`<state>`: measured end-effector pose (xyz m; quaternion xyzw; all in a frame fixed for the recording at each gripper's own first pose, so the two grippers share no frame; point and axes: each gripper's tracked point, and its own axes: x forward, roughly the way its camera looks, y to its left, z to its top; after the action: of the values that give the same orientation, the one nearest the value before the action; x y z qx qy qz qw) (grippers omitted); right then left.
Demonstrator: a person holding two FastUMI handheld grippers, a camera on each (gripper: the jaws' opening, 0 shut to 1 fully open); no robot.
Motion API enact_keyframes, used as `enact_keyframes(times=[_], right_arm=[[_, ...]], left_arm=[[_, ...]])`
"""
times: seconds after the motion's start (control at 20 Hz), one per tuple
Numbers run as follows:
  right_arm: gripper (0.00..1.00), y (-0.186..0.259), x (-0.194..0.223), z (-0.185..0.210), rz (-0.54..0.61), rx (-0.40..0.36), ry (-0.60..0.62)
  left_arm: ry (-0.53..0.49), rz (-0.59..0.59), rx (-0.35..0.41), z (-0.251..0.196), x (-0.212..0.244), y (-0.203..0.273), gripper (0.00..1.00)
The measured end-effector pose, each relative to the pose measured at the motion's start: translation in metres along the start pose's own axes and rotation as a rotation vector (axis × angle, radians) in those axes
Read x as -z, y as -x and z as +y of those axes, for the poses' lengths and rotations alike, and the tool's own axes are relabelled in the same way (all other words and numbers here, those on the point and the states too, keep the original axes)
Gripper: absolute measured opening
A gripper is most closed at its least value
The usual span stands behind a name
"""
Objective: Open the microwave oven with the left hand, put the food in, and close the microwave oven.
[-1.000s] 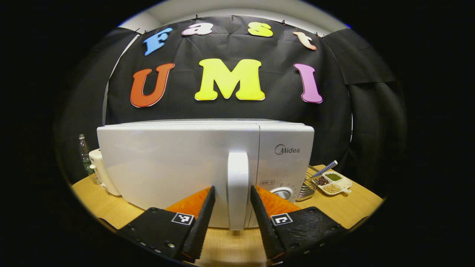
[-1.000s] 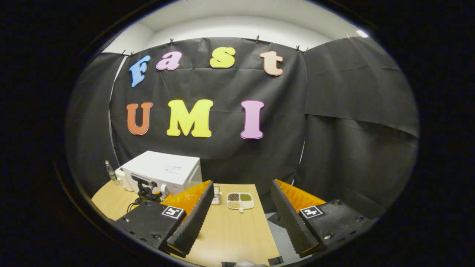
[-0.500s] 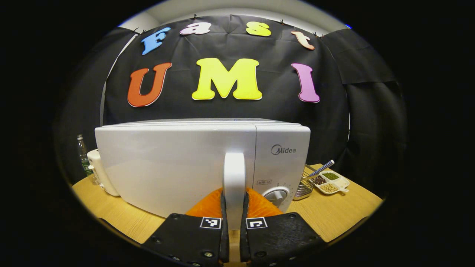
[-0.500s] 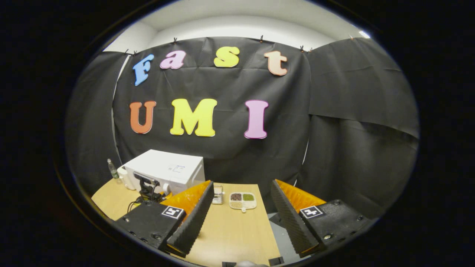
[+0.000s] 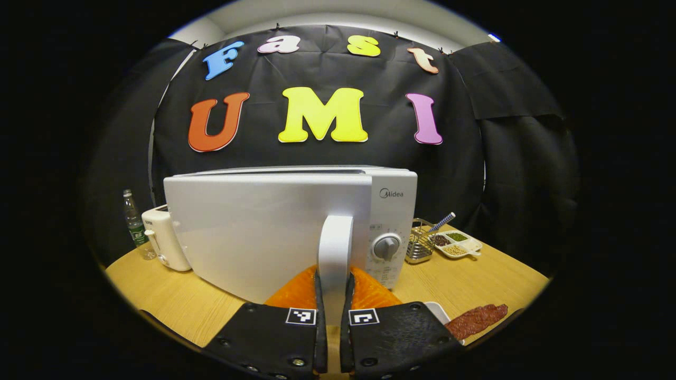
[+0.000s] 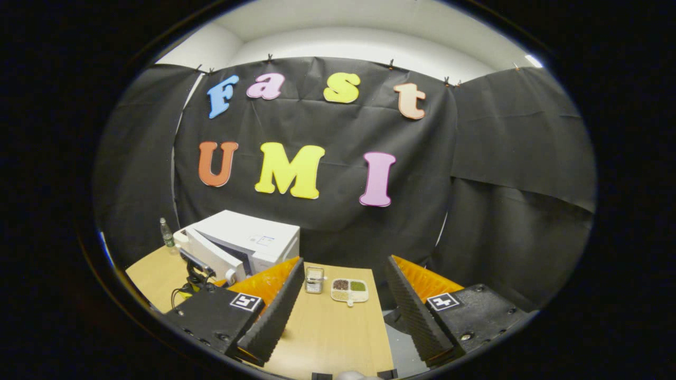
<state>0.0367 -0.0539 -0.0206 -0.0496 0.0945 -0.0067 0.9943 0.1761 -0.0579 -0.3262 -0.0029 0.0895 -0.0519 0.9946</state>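
Wooden table (image 5: pixel 174 309) carries the microwave (image 5: pixel 274 227), its door (image 5: pixel 253 232) swung partly out. My left gripper (image 5: pixel 333 295) pinches the door handle (image 5: pixel 335 248) between both fingers. Right of the microwave lies the food (image 5: pixel 475 319). My right gripper (image 6: pixel 340 295) hangs wide apart, holding nothing.

Sitting beyond the claw: one microwave (image 5: pixel 274 232), one bottle (image 5: pixel 133 224), one white toaster (image 5: pixel 165 237), one wire basket (image 5: pixel 420 248), one divided dish (image 5: pixel 457 245); one sausage (image 5: pixel 475 319) lying right.
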Motion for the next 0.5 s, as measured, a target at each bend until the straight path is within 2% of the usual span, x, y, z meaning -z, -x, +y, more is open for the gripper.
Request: enact_keyframes(times=[0.15,0.2,0.3,0.35,0.5], right_arm=[[0.99,0.004,-0.003,0.018,-0.011,-0.044,-0.02],[0.99,0.006,-0.004,0.021,-0.016,-0.054,-0.025],[0.99,0.01,-0.005,0.023,-0.026,-0.057,-0.03],[0.99,0.012,-0.005,0.023,-0.025,-0.054,-0.034],[0.99,0.019,-0.003,0.027,-0.026,-0.063,-0.042]], left_arm=[[-0.02,0.038,-0.007,0.014,0.006,0.027,0.09],[-0.022,0.043,-0.013,0.016,0.007,0.032,0.22],[-0.062,0.055,-0.065,0.03,0.005,0.04,0.24],[-0.08,0.061,-0.071,0.035,0.005,0.041,0.3],[-0.079,0.002,-0.077,0.048,-0.016,0.049,0.85]])
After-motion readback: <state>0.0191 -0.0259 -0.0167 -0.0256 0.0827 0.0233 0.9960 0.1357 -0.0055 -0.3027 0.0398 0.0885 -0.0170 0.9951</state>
